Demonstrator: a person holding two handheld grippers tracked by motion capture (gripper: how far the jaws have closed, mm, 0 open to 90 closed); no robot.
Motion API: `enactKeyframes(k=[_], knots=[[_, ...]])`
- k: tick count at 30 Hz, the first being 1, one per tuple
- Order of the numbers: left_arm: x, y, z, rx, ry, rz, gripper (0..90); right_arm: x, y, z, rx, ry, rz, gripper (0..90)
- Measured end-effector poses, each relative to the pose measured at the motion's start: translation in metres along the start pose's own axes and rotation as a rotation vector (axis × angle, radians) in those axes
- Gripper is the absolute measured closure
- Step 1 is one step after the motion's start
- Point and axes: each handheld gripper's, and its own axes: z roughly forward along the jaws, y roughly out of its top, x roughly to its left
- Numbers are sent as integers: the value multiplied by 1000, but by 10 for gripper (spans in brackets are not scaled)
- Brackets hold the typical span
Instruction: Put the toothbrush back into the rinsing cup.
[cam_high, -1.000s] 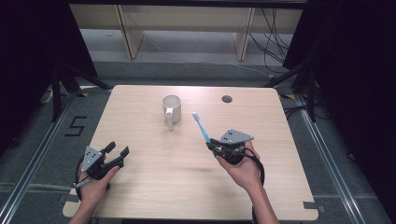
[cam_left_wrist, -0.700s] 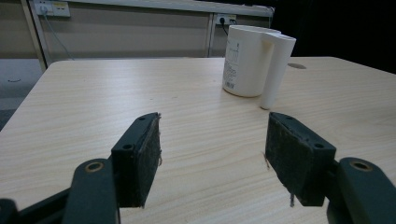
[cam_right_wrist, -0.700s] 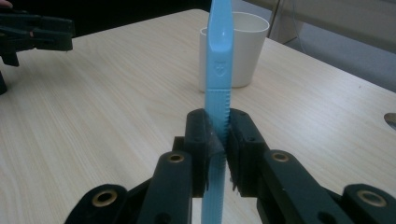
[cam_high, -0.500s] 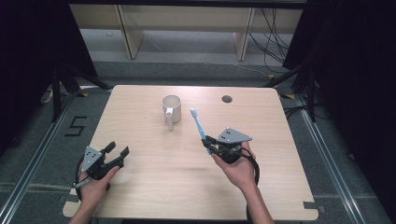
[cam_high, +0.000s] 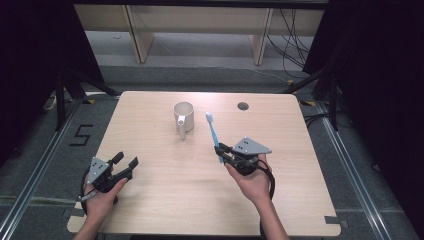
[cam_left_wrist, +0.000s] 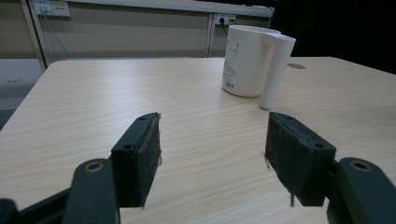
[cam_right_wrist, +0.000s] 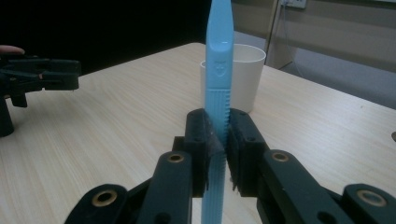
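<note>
A white mug (cam_high: 183, 117) stands upright at the table's far middle, its handle toward the near side; it also appears as the white mug (cam_left_wrist: 252, 63) and the mug (cam_right_wrist: 241, 79). My right gripper (cam_high: 223, 151) is shut on a light blue toothbrush (cam_high: 214, 135), which points up and away toward the mug, bristle head at the far end. In the right gripper view the toothbrush (cam_right_wrist: 218, 79) rises between the closed jaws of my right gripper (cam_right_wrist: 218, 144). My left gripper (cam_high: 125, 163) rests near the table's front left, open and empty, seen also as the left gripper (cam_left_wrist: 212, 154).
The wooden table (cam_high: 150, 190) has a round cable hole (cam_high: 243, 106) at its far right. Shelving and cables stand beyond the far edge. The other hand's gripper (cam_right_wrist: 37, 77) shows at the left of the right gripper view.
The right gripper with the toothbrush has drifted slightly left toward the mug. The left gripper has stayed in place.
</note>
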Motion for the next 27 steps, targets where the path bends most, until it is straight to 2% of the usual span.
enactKeyframes(k=[2, 3, 6, 7, 9, 10, 11, 13, 18, 19, 24, 25, 27], knots=[[0, 0, 0, -9, -2, -3, 352, 0, 0, 0, -8, -3, 2, 795], [0, 0, 0, 5, 1, 1, 352, 0, 0, 1, -17, -5, 2, 795], [0, 0, 0, 4, -1, 4, 353, -1, 0, 2, -46, -11, -6, 795], [0, 0, 0, 4, -1, 3, 353, 2, -1, 3, -51, -2, 34, 795], [0, 0, 0, 3, -1, 2, 353, 2, -1, 5, -63, 0, 18, 795], [0, 0, 0, 3, -1, 2, 353, 2, -1, 6, -63, 9, 22, 795], [0, 0, 0, 3, -2, 2, 353, 4, -1, 5, -54, -9, 32, 795], [0, 0, 0, 3, -2, 3, 353, 5, -1, 6, -55, -4, 36, 795], [0, -1, 2, -18, -11, -2, 352, 6, -1, 8, -77, -2, 14, 794], [0, 0, 0, -1, -3, 2, 352, 7, -2, 9, -89, -5, 35, 794], [0, 0, 0, -2, -4, 2, 354, 8, -2, 10, -107, -10, 39, 794], [0, -1, 2, -15, -10, 0, 354, 8, -2, 10, -114, -12, 38, 795], [0, 0, 1, 0, -5, 4, 354, 8, -2, 11, -119, -12, 38, 795]])
